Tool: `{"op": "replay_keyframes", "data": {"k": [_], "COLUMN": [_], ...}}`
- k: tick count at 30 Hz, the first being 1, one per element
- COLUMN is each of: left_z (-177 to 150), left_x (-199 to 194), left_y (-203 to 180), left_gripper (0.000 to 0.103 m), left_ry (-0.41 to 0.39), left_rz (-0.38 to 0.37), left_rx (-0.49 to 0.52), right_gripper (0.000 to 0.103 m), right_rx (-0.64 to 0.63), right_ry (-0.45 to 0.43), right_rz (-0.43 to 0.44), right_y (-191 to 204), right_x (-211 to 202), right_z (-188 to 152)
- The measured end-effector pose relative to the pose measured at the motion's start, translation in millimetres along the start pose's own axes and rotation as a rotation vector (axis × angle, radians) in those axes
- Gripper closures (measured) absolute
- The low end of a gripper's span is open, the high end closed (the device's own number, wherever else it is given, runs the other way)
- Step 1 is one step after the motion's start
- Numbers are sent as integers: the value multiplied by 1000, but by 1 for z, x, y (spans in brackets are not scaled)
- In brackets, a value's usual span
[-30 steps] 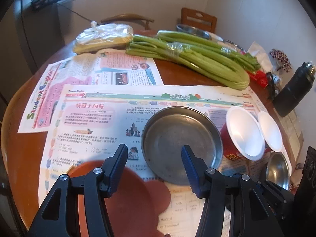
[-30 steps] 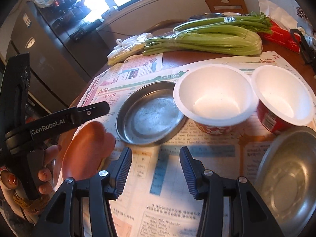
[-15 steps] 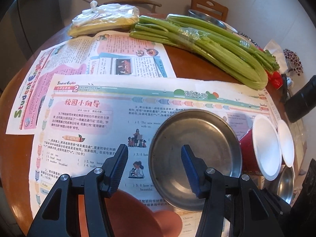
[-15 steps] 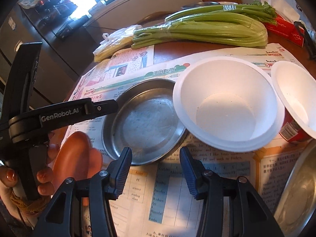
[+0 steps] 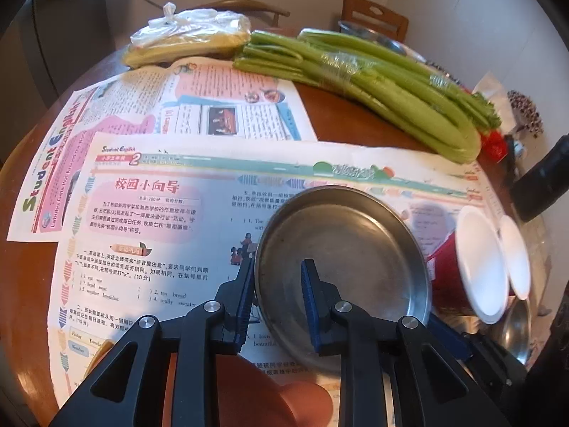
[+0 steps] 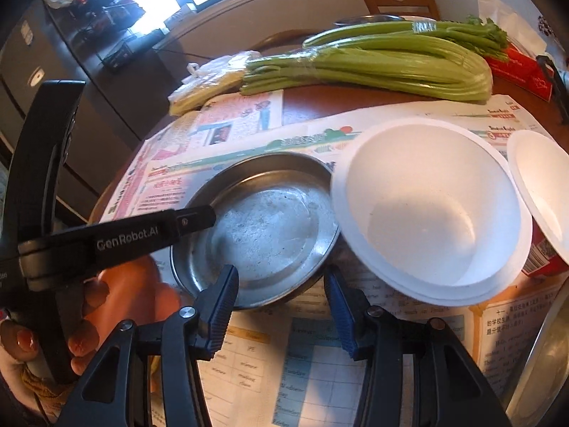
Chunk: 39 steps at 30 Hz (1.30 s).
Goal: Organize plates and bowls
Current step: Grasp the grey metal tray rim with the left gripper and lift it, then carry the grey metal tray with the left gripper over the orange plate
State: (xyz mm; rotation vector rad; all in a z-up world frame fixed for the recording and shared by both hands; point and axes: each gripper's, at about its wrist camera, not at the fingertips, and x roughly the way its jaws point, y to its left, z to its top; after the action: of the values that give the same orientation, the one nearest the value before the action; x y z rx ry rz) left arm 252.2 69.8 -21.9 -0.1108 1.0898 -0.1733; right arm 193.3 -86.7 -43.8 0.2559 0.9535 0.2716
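Two grippers in view. The left gripper (image 5: 275,299) has its jaws drawn narrow and clamped on the near-left rim of the steel plate (image 5: 350,249), one blue pad outside the rim, the other inside over the plate floor; in the right wrist view its black finger reaches across that same rim from the left. The right gripper (image 6: 281,306) has its jaws moderately apart with nothing between the pads, poised just above the near edge of the steel plate, over the printed newspaper (image 6: 313,366). The plate rests on the newspaper, which covers the round wooden desk (image 5: 355,114). Touching or just beside the plate's right side is a white foam bowl (image 6: 430,213) with a red printed wall; a second white bowl (image 6: 544,192) sits just beyond it. A second steel dish (image 6: 544,366) shows at the right edge. A brown dish (image 5: 249,391) lies under the left gripper. At the far side of the desk: a bundle of celery (image 5: 373,82) and a tied plastic bag (image 5: 188,35). A hand (image 6: 25,341) holds the left gripper's handle.
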Motion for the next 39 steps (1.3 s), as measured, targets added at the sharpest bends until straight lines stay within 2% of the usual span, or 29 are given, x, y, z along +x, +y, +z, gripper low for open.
{"op": "replay_keyframes", "data": {"k": [8,16,28,39], "left_z": [-3,-12,-39,-70], "left_x": [-25,-71,-125,-182], "left_y": [2,2,-2,9], "left_gripper": [76,76,73,71], "left_ry": [-52,-143,-228,-307], "left_rz": [-2,-8,8,10], "left_rx": [-9,-9,7,-20], "right_gripper": [52,52,52,52], "right_rx": [-28,-103,-144,-218], "right_ry": [-57,-128,-178,-236], "right_rz": [29,49,74,121], "right_y": [11,30,48,78], "right_x": [-21,-55,-92,-137], "right_z": [2,-1,-13,-28]}}
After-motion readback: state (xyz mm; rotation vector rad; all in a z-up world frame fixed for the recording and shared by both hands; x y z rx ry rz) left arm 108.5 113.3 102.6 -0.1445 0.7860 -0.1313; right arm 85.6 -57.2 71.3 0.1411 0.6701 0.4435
